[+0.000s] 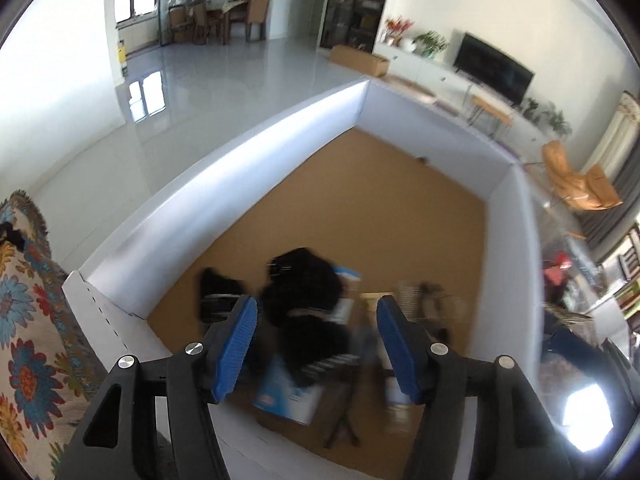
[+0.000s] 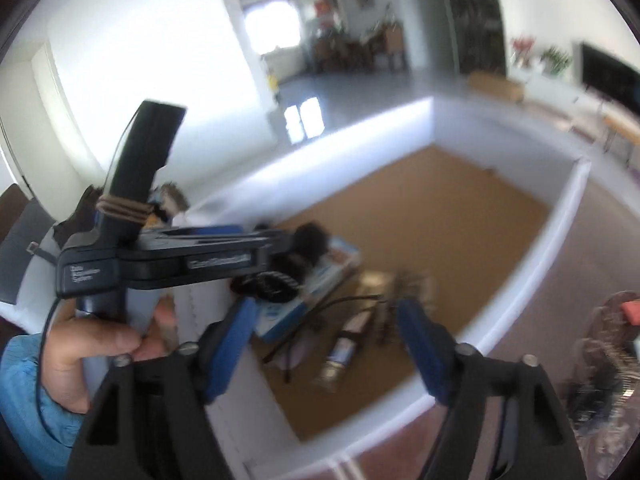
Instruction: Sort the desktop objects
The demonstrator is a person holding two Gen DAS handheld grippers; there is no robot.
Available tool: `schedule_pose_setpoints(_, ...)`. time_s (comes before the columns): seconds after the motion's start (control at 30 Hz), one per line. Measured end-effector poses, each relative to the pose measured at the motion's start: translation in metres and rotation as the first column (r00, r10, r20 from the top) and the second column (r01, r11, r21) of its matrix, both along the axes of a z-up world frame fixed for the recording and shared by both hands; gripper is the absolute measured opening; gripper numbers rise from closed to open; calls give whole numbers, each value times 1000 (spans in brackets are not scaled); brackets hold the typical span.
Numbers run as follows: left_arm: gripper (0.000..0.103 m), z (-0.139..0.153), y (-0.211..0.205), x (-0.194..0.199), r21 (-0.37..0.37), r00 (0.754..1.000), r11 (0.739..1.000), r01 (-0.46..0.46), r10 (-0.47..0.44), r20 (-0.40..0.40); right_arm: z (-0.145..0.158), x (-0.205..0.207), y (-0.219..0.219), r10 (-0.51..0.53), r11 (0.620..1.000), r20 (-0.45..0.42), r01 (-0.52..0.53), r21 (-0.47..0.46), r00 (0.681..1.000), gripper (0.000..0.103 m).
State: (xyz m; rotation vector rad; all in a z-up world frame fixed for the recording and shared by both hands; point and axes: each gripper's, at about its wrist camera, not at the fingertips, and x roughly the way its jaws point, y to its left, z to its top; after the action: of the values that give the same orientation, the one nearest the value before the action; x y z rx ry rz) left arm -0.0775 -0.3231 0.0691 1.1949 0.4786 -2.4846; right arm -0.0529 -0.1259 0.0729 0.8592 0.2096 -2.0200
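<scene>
Clutter sits heaped in the near corner of the white-walled tray [image 1: 224, 184], on its brown cork-coloured floor, and that heap is what your next move turns on. Your left tool [image 1: 316, 344] hangs right over it with its blue pads spread apart and nothing between them. The black bundle [image 1: 308, 300] lies dead ahead at 12 o'clock, partly within the gap, resting on a blue-and-white box [image 1: 288, 396]. A black clip-like piece [image 1: 218, 294] sits at 10 o'clock, just beside the left pad. What stands at 1 o'clock is too blurred to name.

Your right tool [image 2: 332, 344] is also spread and empty, but it hovers farther back, outside the tray's near wall. From there the heap lies at 11 to 12 o'clock. A slim tube-like pack [image 2: 340, 356] runs its long axis roughly toward 1 o'clock, nearly in line with the fingers, with a thin black cable [image 2: 320, 316] curving beside it.

Your left tool looks the nearer one to the bundle, so it seems the natural choice; the tube would likely need your right wrist turned across its length.
</scene>
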Motion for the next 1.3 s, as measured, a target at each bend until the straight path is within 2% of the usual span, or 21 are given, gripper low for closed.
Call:
schedule_pose_setpoints(0.1, 66, 28, 48, 10, -12, 993, 997, 80, -81, -82, -4, 1, 71, -149, 989, -108, 149, -7, 983, 96)
schedule_pose_setpoints(0.17, 84, 43, 87, 22, -19, 980, 989, 145, -146, -139, -17, -4, 115, -242, 967, -156, 251, 39, 958, 96)
schedule_pose_setpoints(0.2, 88, 48, 107, 32, -19, 968, 983, 184, -185, -168, -28, -6, 137, -290, 949, -171, 306, 72, 942, 96)
schedule_pose_setpoints(0.23, 92, 54, 127, 39, -15, 952, 972, 233, -231, -199, -41, -10, 164, -347, 923, -169, 368, 112, 922, 96)
schedule_pose_setpoints(0.3, 92, 55, 166, 44, -5, 919, 943, 332, -324, -223, -57, -20, 215, -443, 875, -123, 458, 157, 888, 96)
schedule_pose_setpoints(0.4, 93, 42, 221, 45, -12, 872, 887, 461, -456, -181, -81, -27, 296, -601, 782, -40, 598, 176, 798, 96)
schedule_pose_setpoints(0.47, 93, 23, 252, 40, -27, 855, 863, 505, -504, -124, -84, -29, 328, -666, 729, -23, 658, 188, 745, 96)
schedule_pose_setpoints(0.57, 93, -17, 288, 33, -23, 837, 837, 546, -547, -23, -84, -22, 354, -717, 679, -6, 700, 221, 697, 96)
schedule_pose_setpoints(0.7, 93, -66, 304, 17, -60, 829, 828, 558, -551, 98, -90, -17, 346, -722, 676, 15, 701, 228, 692, 96)
schedule_pose_setpoints(0.8, 93, -87, 304, 15, -58, 834, 835, 547, -538, 121, -97, -18, 336, -703, 695, 22, 681, 230, 710, 96)
schedule_pose_setpoints(0.9, 93, -95, 300, 18, -59, 843, 844, 534, -526, 109, -103, -18, 328, -688, 706, 18, 665, 242, 725, 96)
schedule_pose_setpoints(1.03, 93, -104, 298, 21, -117, 846, 839, 531, -519, 122, -108, -16, 323, -689, 703, 10, 666, 250, 724, 96)
schedule_pose_setpoints(1.17, 93, -106, 295, 18, -100, 852, 847, 521, -510, 123, -109, -16, 322, -695, 696, 5, 670, 259, 719, 96)
schedule_pose_setpoints(1.3, 93, -112, 296, 12, -104, 855, 851, 515, -502, 126, -112, -18, 314, -689, 689, -13, 661, 298, 725, 103)
